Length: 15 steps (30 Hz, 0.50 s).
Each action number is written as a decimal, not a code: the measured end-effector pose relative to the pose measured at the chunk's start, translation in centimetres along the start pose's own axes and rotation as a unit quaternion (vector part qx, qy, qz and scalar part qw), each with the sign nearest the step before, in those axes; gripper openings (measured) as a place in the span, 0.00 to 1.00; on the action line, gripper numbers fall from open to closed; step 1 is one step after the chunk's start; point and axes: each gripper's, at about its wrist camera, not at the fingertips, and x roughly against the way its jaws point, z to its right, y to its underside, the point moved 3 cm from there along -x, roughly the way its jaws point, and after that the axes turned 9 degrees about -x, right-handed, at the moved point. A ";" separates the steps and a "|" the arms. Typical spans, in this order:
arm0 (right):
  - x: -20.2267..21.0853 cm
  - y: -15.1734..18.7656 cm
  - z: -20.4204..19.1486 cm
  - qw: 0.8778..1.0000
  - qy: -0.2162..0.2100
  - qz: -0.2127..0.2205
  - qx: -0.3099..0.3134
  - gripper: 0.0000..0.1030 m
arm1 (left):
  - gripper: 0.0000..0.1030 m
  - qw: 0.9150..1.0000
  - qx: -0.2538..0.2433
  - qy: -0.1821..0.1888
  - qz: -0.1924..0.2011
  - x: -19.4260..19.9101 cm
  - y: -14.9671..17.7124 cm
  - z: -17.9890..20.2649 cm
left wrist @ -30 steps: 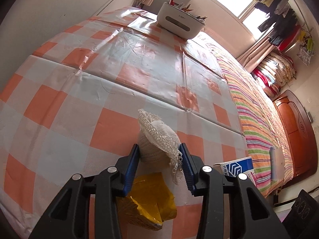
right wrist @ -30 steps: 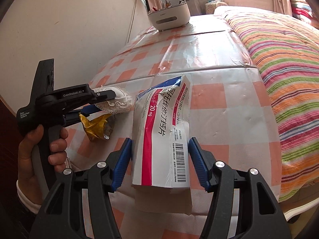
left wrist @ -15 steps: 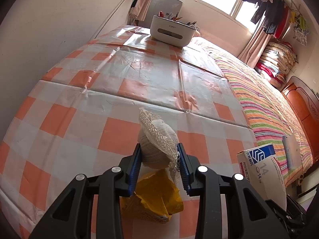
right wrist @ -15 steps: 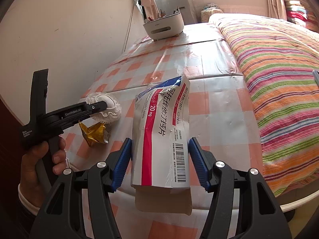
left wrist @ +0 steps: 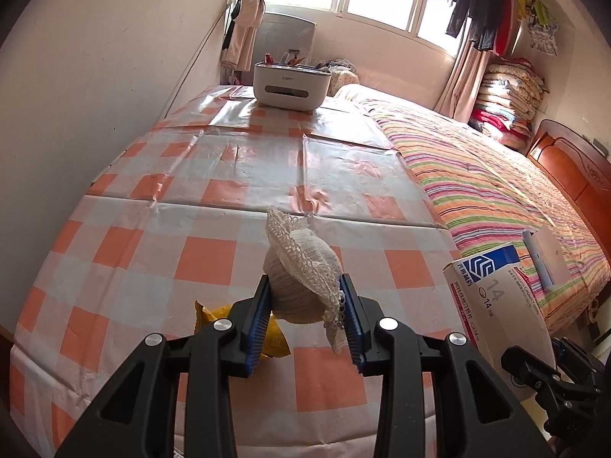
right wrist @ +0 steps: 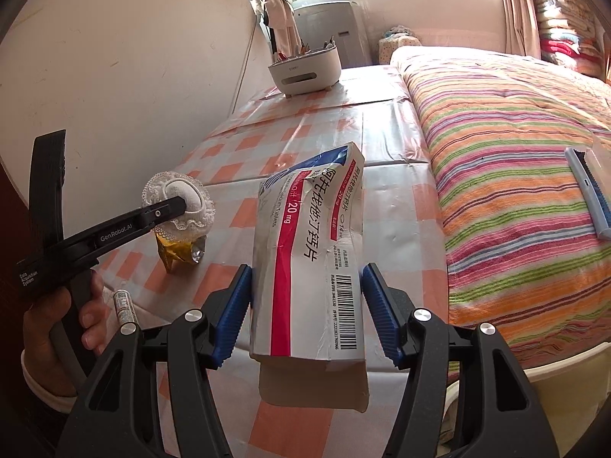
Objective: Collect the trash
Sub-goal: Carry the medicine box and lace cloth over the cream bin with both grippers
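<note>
Bedding in bright stripes covers the bed along the right, and beside it runs the tabletop under a glossy orange-and-white checked cloth, with a white organiser box at its far end near the window.

Largest of the trash is the medicine carton, a silver, red and blue box held above the tabletop's near edge. The right gripper has its blue pads against the carton's two long sides near the barcode end, roughly half open. The carton looks empty, light and already creased, with its lower flap hanging loose, so it will likely crush if pinched harder; the flat side walls close to an end are the sensible place to hold it.

Next is the lace-edged white ball, soft like a wad of cloth. The left gripper pinches it at its middle, jaws fairly narrow, having just been closing onto it, and it hangs clear of the cloth. It should squash and spring back, with no risk of breaking; the trailing lace could snag.

Below it lies a crumpled gold foil wrapper on the tabletop, thin and slippery, best taken by a raised fold. Smallest, a little labelled tube lies by the near edge, apt to roll.
</note>
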 end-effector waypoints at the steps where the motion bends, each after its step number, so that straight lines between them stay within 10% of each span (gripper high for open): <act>1: 0.3 0.1 0.2 1.000 0.001 0.002 0.000 0.56 | 0.33 1.000 -0.004 0.002 0.000 0.2 0.2 0.4; 15: 4.5 0.8 3.8 0.999 0.032 0.028 -0.008 0.57 | 0.33 0.997 -0.071 0.040 0.004 2.7 2.9 7.6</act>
